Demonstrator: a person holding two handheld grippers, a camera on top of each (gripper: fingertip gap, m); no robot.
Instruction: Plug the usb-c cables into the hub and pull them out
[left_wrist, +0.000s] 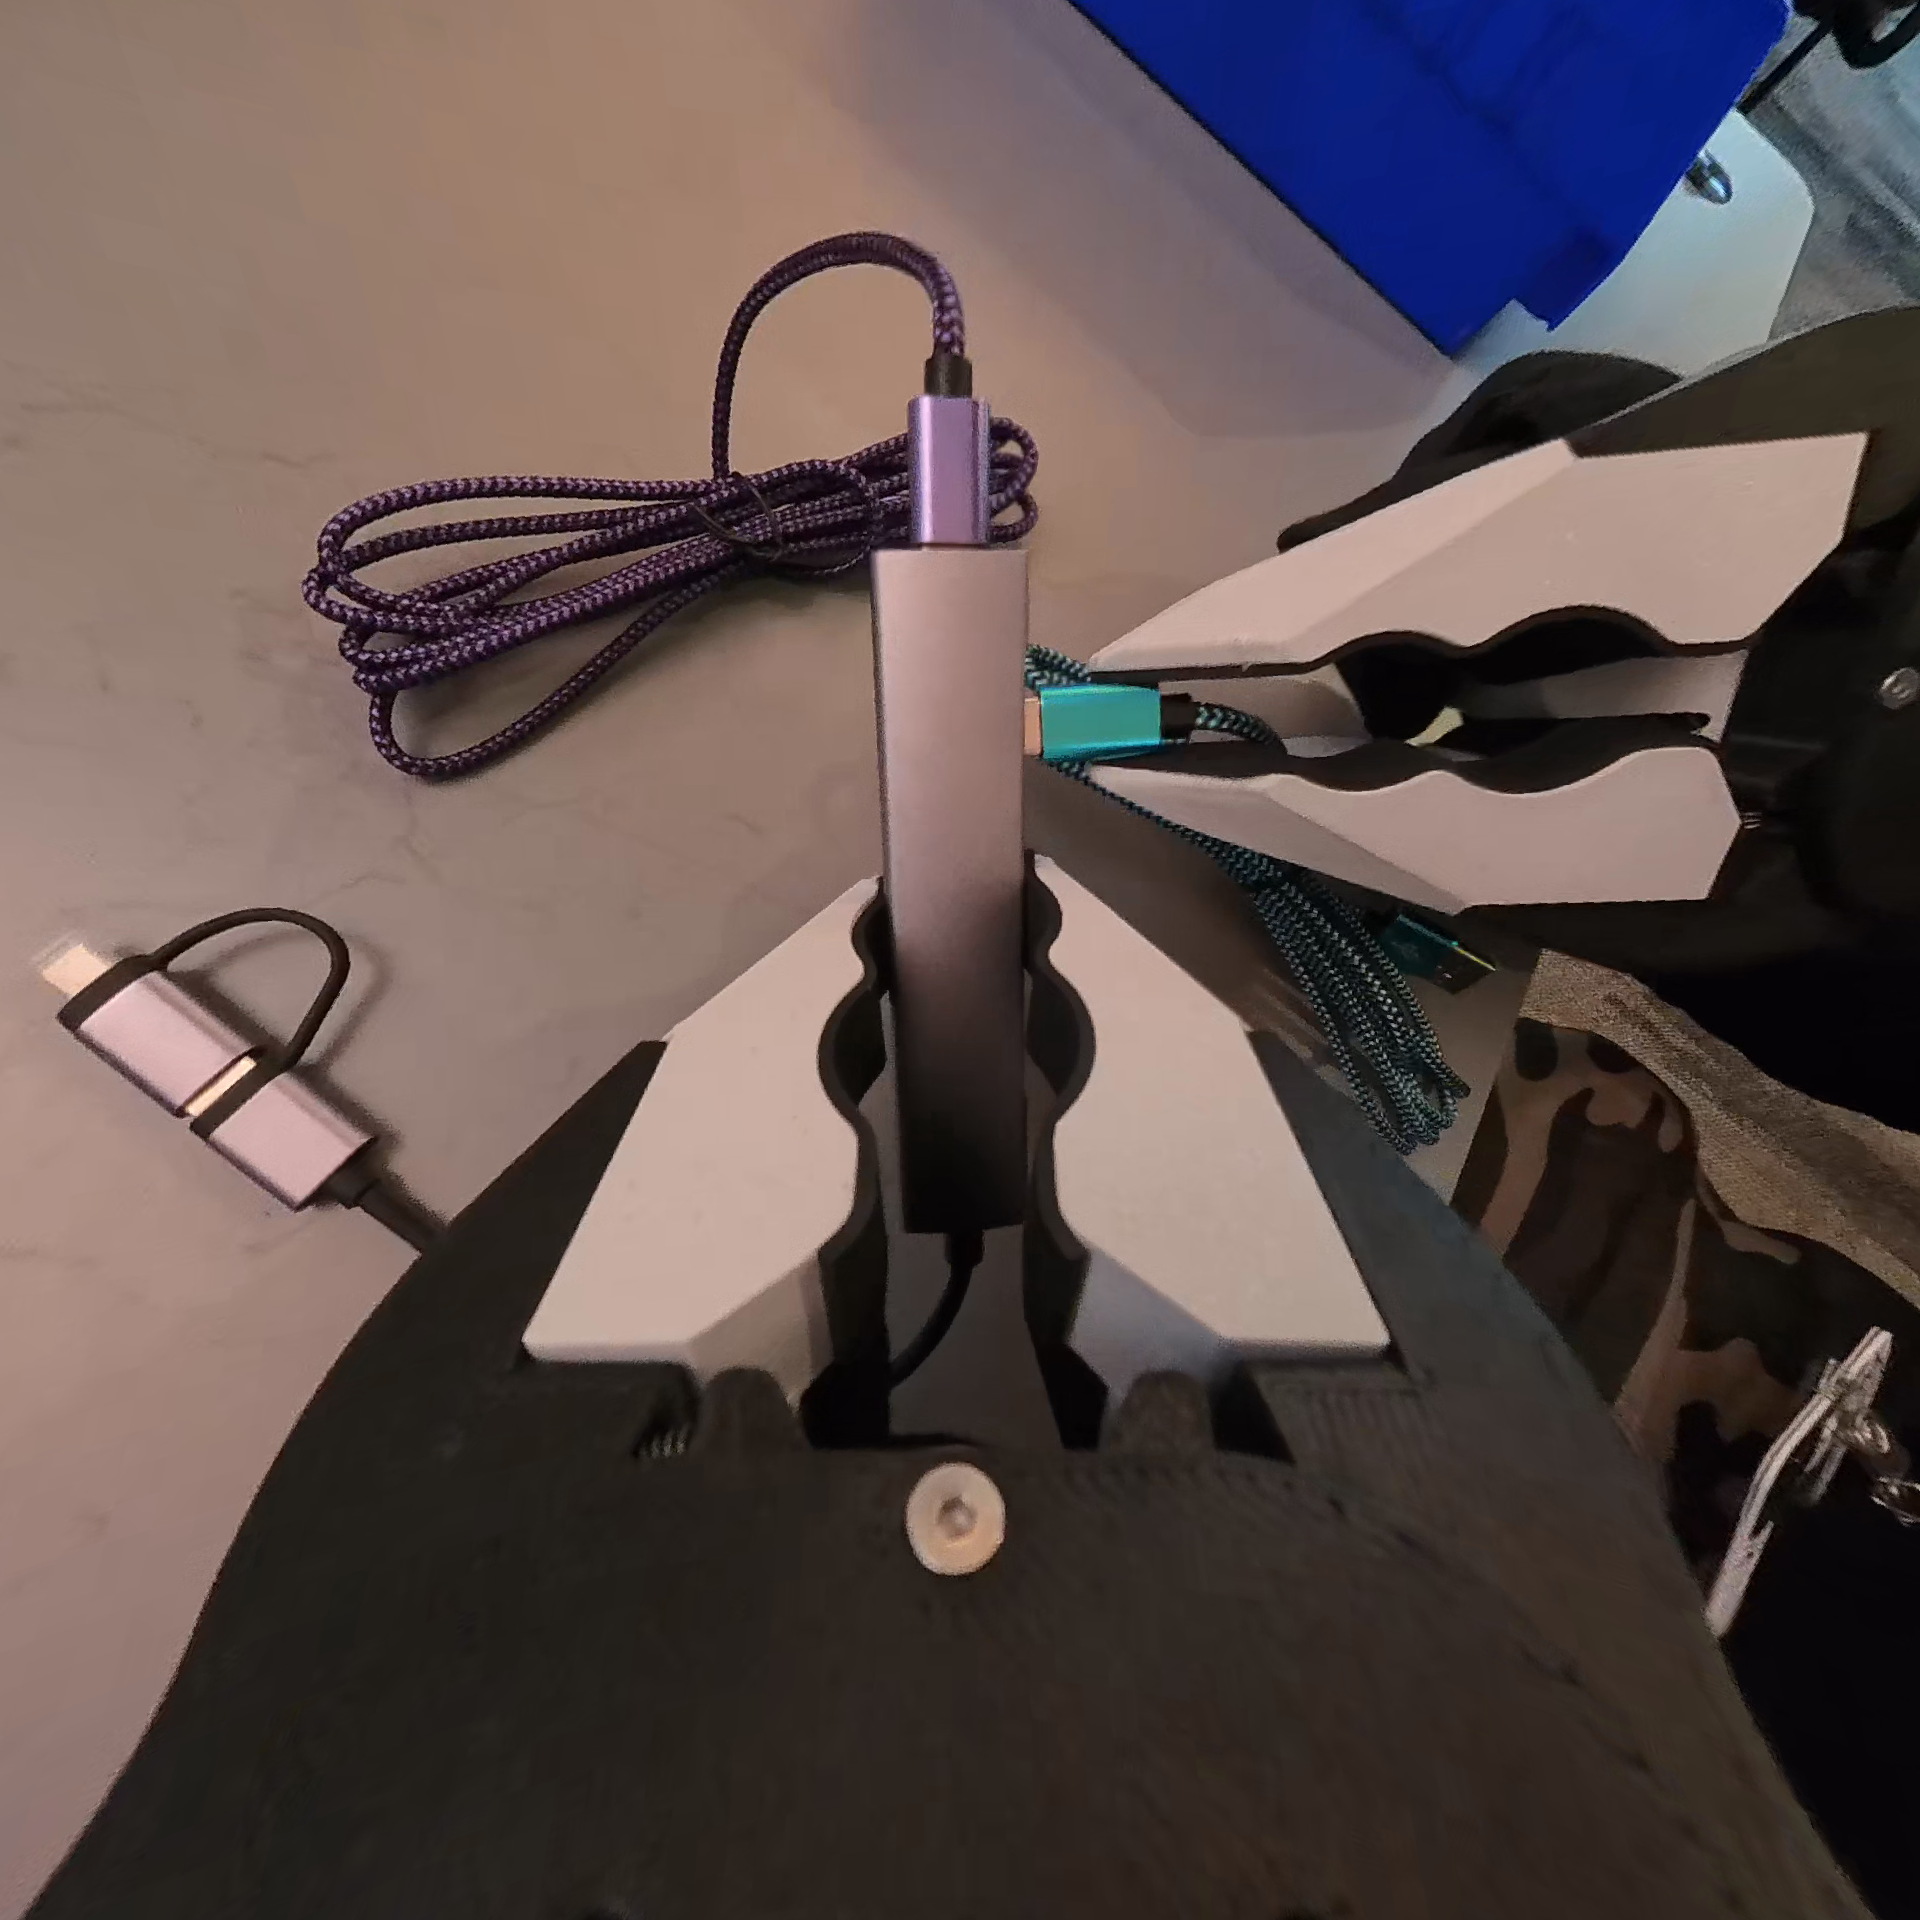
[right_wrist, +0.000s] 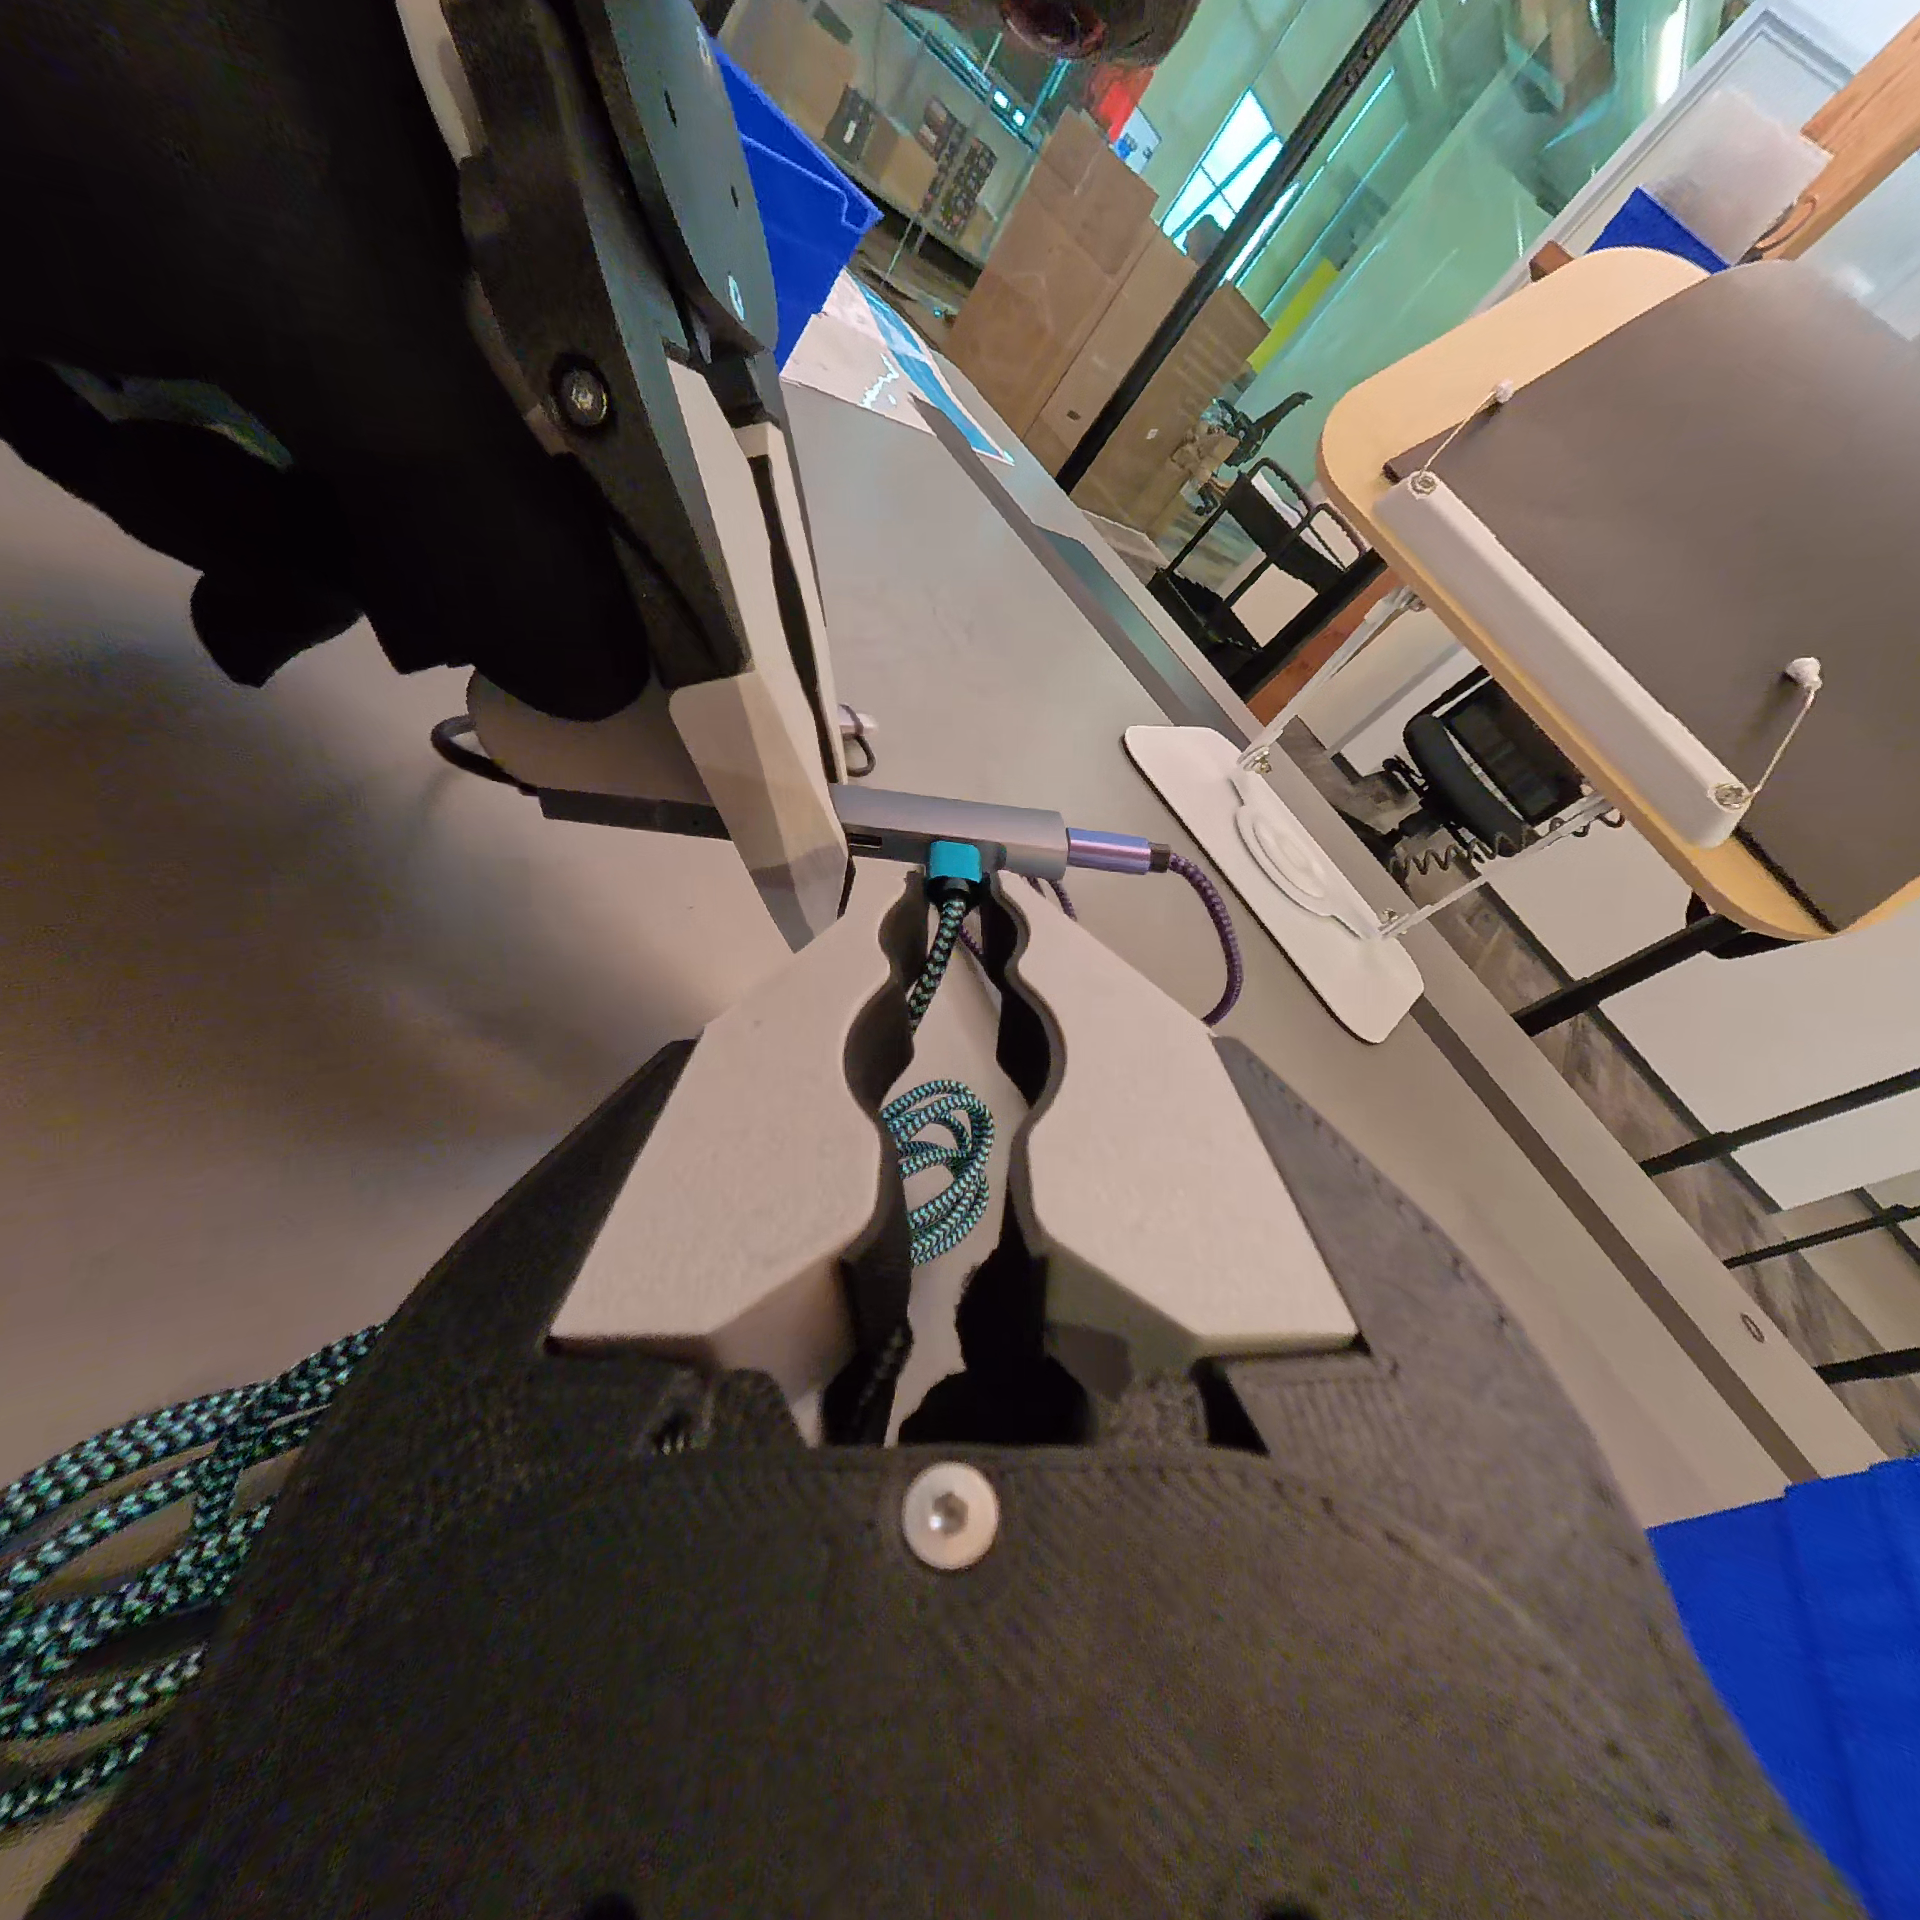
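My left gripper (left_wrist: 954, 883) is shut on a grey hub (left_wrist: 951, 748) and holds it pointing away from me. A purple plug (left_wrist: 943, 468) sits in the hub's far end, and its purple braided cable (left_wrist: 623, 582) lies coiled on the grey table (left_wrist: 312, 260). A teal plug (left_wrist: 1101, 724) is in the hub's right side port, with a sliver of metal showing. My right gripper (left_wrist: 1091, 717) comes in from the right. In the right wrist view its jaws (right_wrist: 951, 894) stand narrowly apart around the teal cable (right_wrist: 930, 977), just behind the teal plug (right_wrist: 954, 862). The hub (right_wrist: 966, 816) shows there too.
The hub's own black lead ends in a grey adapter plug (left_wrist: 218, 1081) on the table at the left. The teal cable's coil (left_wrist: 1351, 1018) hangs near the table edge by camouflage clothing (left_wrist: 1662, 1247). A blue bin (left_wrist: 1455, 135) stands far right. A white pad (right_wrist: 1278, 873) lies beyond the hub. Some 4 cm of space lies between my two pairs of fingers.
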